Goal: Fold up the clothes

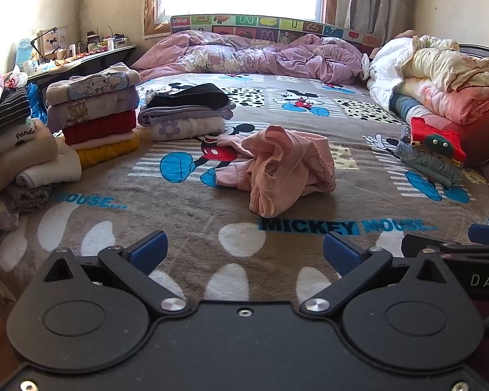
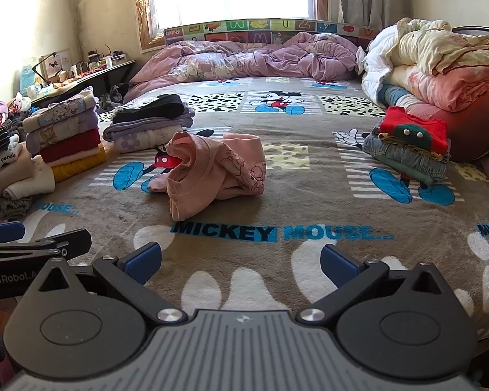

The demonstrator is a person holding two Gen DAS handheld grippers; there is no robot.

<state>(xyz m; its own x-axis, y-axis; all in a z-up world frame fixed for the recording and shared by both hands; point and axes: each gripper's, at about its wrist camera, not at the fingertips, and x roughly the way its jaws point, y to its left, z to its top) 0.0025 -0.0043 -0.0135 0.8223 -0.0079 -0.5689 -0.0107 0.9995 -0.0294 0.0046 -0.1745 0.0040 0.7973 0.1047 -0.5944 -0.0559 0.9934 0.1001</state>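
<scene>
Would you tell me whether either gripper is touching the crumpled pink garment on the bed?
Apart. Both wrist views show bare blanket between the open left gripper, the open right gripper and the pink garment.

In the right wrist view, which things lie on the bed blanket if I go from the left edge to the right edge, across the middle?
Stack with the red and yellow clothes → stack topped by a black garment → crumpled pink garment → small stack with a red item on denim.
</scene>
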